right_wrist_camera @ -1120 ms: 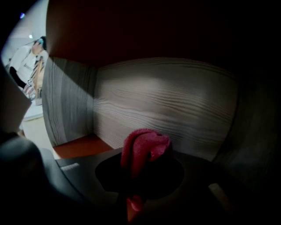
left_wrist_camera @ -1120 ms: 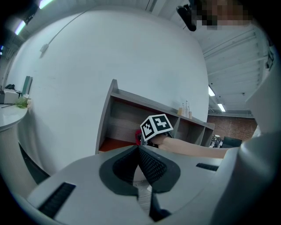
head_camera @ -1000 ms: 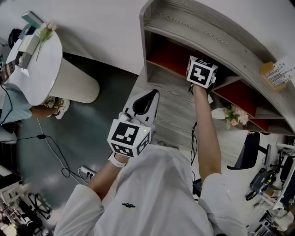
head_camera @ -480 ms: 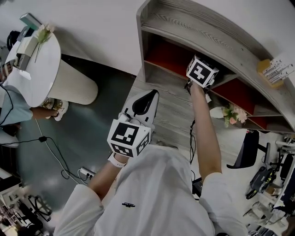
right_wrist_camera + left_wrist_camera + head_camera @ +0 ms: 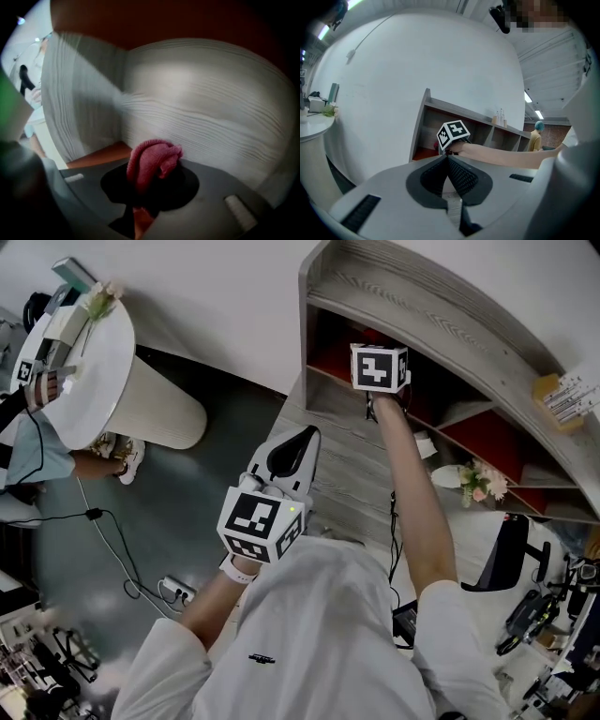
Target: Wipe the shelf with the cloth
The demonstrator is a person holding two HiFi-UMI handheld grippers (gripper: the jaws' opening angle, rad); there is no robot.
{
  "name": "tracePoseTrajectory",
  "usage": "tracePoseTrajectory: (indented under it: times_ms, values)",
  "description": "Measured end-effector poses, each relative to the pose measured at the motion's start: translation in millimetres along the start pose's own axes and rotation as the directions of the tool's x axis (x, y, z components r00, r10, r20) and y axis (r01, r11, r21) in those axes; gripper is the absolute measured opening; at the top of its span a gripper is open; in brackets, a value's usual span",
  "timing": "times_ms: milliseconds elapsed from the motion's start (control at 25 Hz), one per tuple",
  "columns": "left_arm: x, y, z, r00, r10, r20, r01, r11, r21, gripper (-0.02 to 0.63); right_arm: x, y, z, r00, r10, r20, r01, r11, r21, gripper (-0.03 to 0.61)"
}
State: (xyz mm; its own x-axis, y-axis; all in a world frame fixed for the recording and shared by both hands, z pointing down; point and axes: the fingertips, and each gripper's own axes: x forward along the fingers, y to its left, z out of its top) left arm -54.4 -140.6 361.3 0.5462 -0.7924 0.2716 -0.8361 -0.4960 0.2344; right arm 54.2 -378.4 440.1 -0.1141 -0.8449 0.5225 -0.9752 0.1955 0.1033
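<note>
Right gripper (image 5: 151, 174) is clamped on the bunched pink cloth (image 5: 149, 161), inside the end compartment of the shelf (image 5: 403, 296). Wood-grain panel (image 5: 201, 103) lies straight ahead of the cloth, close; contact unclear. Left gripper (image 5: 448, 161) has jaws together, empty, well back. Right arm is nearer.

Right arm stretched out, left arm tucked in.
Right gripper (image 5: 151, 185) sits at the end of a straight bare forearm (image 5: 410, 493), jaws clamped on cloth (image 5: 149, 161). Left gripper (image 5: 447, 161) is held low by the torso, elbow bent, jaws together with nothing between them, pointing forward.
</note>
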Motion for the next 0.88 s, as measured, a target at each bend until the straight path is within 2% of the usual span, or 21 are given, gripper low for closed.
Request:
tracePoseTrajectory:
  times_ms: [120,240,400,520,600,720,880]
  values:
    - [-4.5,5.2,-0.7,1.0,0.019,0.0,-0.019,1.0,-0.003,0.0,13.6,29.1,6.1,0.997,0.069,-0.028,-0.072,0.992,-0.103,0.078]
    - [-8.3,9.9,0.2,0.999,0.033,0.0,-0.033,0.999,-0.005,0.0,23.4,54.0,17.2,0.987,0.158,-0.028,-0.16,0.974,-0.159,0.077]
    - [-12.2,15.8,0.7,0.999,0.046,-0.002,-0.046,0.999,-0.003,0.0,25.7,64.1,24.5,0.975,0.223,-0.006,-0.221,0.96,-0.173,0.077]
    - [-13.3,16.4,-1.0,0.999,0.048,-0.005,-0.048,0.999,-0.003,0.0,17.3,62.8,34.7,0.965,0.245,0.089,-0.232,0.963,-0.136,0.077]
    - [-11.7,15.1,-1.7,0.999,0.045,-0.006,-0.045,0.999,-0.001,0.0,5.9,57.9,48.5,0.951,0.238,0.195,-0.219,0.969,-0.111,0.077]
    - [-7.1,10.8,-1.7,0.999,0.034,-0.006,-0.034,0.999,0.0,0.0,-15.3,43.0,71.5,0.91,0.197,0.365,-0.179,0.98,-0.084,0.075]
    - [-1.9,3.6,-1.1,1.0,0.017,-0.01,-0.017,1.0,0.002,0.0,-37.1,13.6,80.1,0.881,0.076,0.467,-0.081,0.997,-0.009,0.074]
